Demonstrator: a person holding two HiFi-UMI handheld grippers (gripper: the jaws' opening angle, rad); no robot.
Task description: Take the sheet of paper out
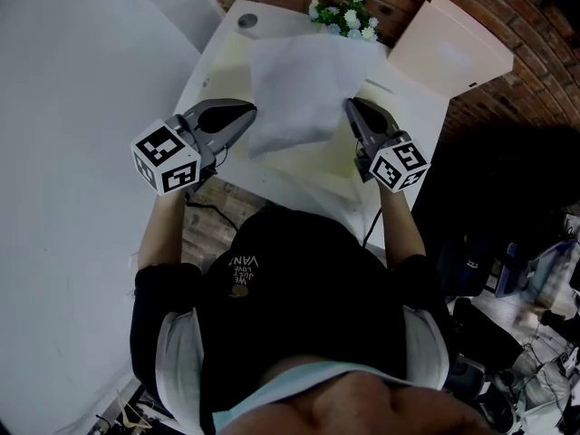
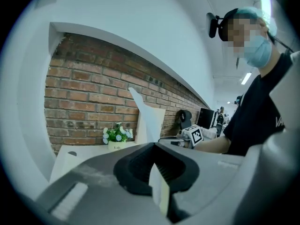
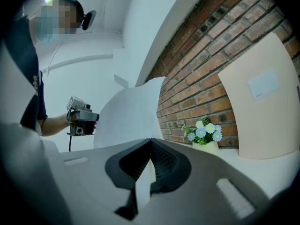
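With the left gripper (image 1: 245, 116) and right gripper (image 1: 350, 109) clamping opposite edges of the sheet of paper (image 1: 294, 93) over the middle of the desk (image 1: 410, 111), both should be lifting together, evenly, to avoid tearing it.

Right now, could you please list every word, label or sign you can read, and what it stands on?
"Life": flower pot.
"VAN": black T-shirt; remaining print too small.
Label on beige board: unreadable.
Marker cubes: square patterns only, no words.
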